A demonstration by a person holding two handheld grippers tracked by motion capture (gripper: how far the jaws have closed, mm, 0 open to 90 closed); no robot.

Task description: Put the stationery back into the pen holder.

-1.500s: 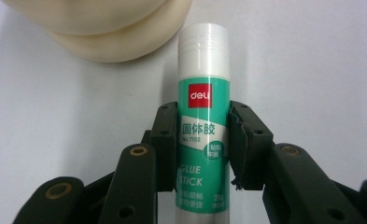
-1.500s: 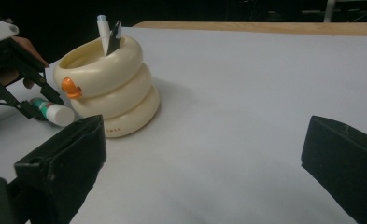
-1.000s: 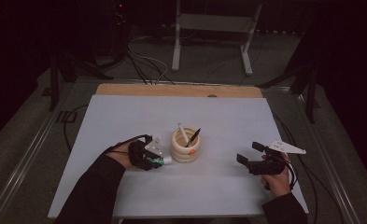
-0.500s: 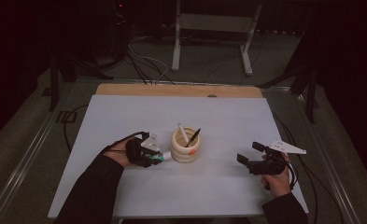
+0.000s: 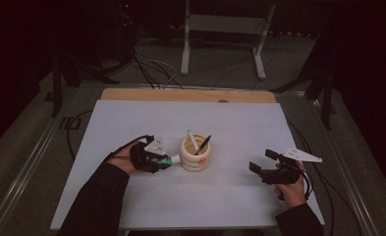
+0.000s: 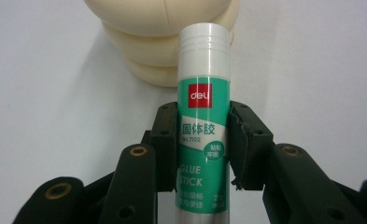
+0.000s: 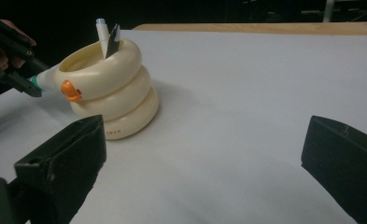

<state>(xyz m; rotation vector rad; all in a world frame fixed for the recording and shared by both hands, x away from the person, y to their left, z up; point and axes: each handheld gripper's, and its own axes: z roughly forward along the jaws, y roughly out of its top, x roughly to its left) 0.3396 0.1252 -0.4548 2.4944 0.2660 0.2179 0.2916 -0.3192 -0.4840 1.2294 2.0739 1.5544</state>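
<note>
The left gripper (image 6: 203, 140) is clamped on a glue stick (image 6: 203, 112), one black jaw pressed to each side of its green label. The stick runs out along the jaws with its white cap foremost, and the cap lies against the side of a cream holder (image 6: 165, 42) made of stacked rings. Whether cap and holder actually touch cannot be told. In the high view this gripper (image 5: 162, 160) sits left of the table's middle, and the glue stick (image 5: 173, 159) points right toward the holder (image 5: 194, 157), which stands near the centre of the white table (image 5: 239, 123).

Two pens lean out of the holder: a white one (image 5: 192, 141) and a dark one (image 5: 203, 145). In the right gripper view the holder (image 7: 109, 88) carries a small orange knob (image 7: 69, 90) on its upper ring, just beside the stick's cap.

The right gripper (image 5: 262, 164) rests toward the table's right edge, well apart from the holder, in the person's right hand (image 5: 291, 189). Its jaws stand wide apart with only bare table between them.

A strip of bare wood (image 5: 180, 95) runs along the table's far edge.
</note>
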